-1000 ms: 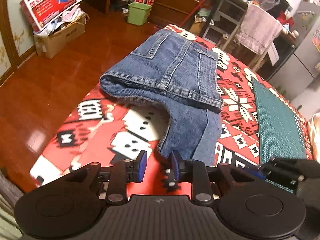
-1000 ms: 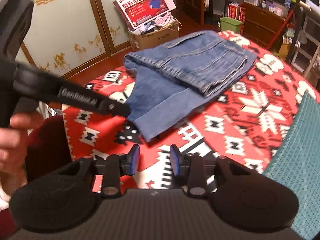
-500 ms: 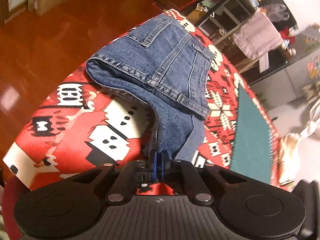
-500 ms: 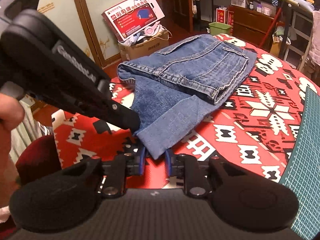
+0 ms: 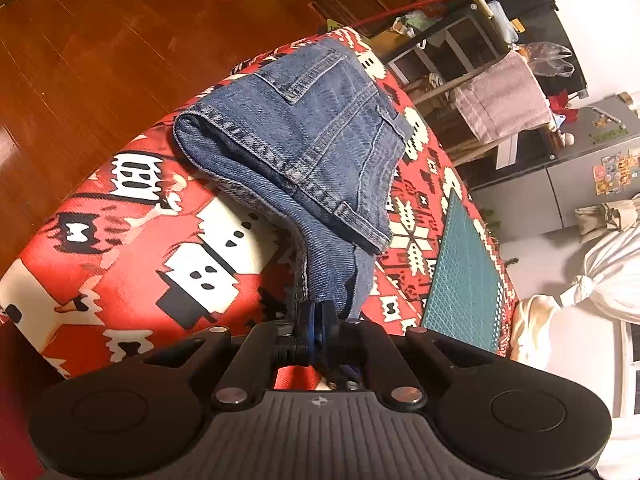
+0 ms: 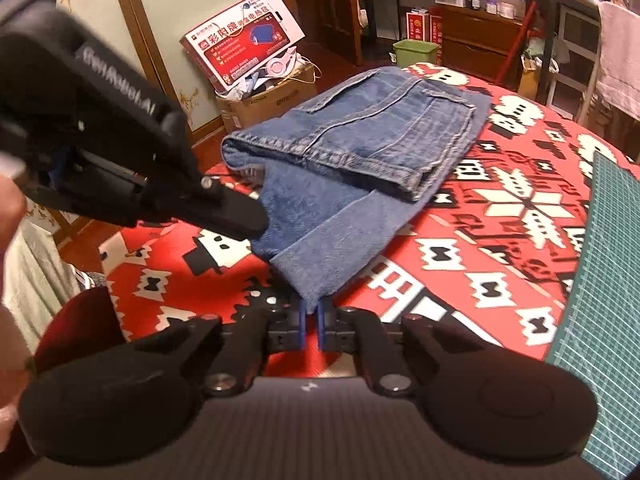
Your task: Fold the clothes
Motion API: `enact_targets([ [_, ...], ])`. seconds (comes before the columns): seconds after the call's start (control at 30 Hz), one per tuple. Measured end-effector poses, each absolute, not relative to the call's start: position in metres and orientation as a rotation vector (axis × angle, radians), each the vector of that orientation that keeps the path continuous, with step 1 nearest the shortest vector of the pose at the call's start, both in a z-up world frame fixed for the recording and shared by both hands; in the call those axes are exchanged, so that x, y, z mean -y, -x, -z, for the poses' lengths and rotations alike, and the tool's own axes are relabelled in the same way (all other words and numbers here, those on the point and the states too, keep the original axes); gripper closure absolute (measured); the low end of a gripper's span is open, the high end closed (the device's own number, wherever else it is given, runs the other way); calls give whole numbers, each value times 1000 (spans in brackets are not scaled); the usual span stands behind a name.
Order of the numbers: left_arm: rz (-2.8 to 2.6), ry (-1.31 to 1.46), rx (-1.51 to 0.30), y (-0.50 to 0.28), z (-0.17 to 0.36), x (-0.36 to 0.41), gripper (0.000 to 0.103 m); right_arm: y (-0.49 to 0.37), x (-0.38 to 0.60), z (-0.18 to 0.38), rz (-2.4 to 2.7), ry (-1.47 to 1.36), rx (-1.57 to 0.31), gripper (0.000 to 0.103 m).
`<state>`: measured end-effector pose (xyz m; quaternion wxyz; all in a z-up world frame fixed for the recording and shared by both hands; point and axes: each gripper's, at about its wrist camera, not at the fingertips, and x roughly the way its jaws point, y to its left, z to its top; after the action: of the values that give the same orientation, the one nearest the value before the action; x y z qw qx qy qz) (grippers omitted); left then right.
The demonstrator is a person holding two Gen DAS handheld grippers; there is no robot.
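Two grippers share one hem: the jeans (image 5: 304,140) lie on the red patterned table (image 5: 132,248), waist half already folded over, one leg end trailing toward the near rim. Both corners of that leg end are pinched, so my read is that the step in hand is the lift before the last fold.

The table is round and the jeans sit toward its far-left side, their folded bulk close to the drop onto the wooden floor (image 5: 100,52). To the right the cloth is bare as far as the green mat (image 6: 612,248), so there is room on that side; the left has little to spare.

The leg end (image 6: 316,256) hangs just clear of the cloth by the look of it. The next move calls for carrying it up and forward over the waist half, both hands level, so the hem lands square and nothing slides off the far rim.

The left gripper (image 5: 318,318) is clenched on the left corner of the hem. The right gripper (image 6: 313,322) is closed on the right corner, its blue pads nipping the denim between them
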<state>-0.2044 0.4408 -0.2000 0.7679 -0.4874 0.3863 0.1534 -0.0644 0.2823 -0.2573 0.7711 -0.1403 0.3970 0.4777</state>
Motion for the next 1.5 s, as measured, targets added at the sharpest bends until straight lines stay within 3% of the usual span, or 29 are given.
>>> enact_targets([
  [0.13, -365, 1058, -866, 208, 211, -436, 100, 58, -273, 247, -1066, 331, -869, 103],
  [0.33, -399, 1102, -890, 217, 236, -435, 100, 59, -280, 260, -1073, 437, -901, 103],
  [0.77, -415, 800, -806, 203, 184, -414, 101, 40, -268, 215, -1085, 289, -822, 96],
  [1.13, -475, 705, -890, 172, 219, -417, 100, 24, -317, 256, -1045, 291, -904, 96],
  [1.5, -478, 651, -896, 184, 218, -403, 98, 32, -301, 259, -1045, 261, -912, 96],
])
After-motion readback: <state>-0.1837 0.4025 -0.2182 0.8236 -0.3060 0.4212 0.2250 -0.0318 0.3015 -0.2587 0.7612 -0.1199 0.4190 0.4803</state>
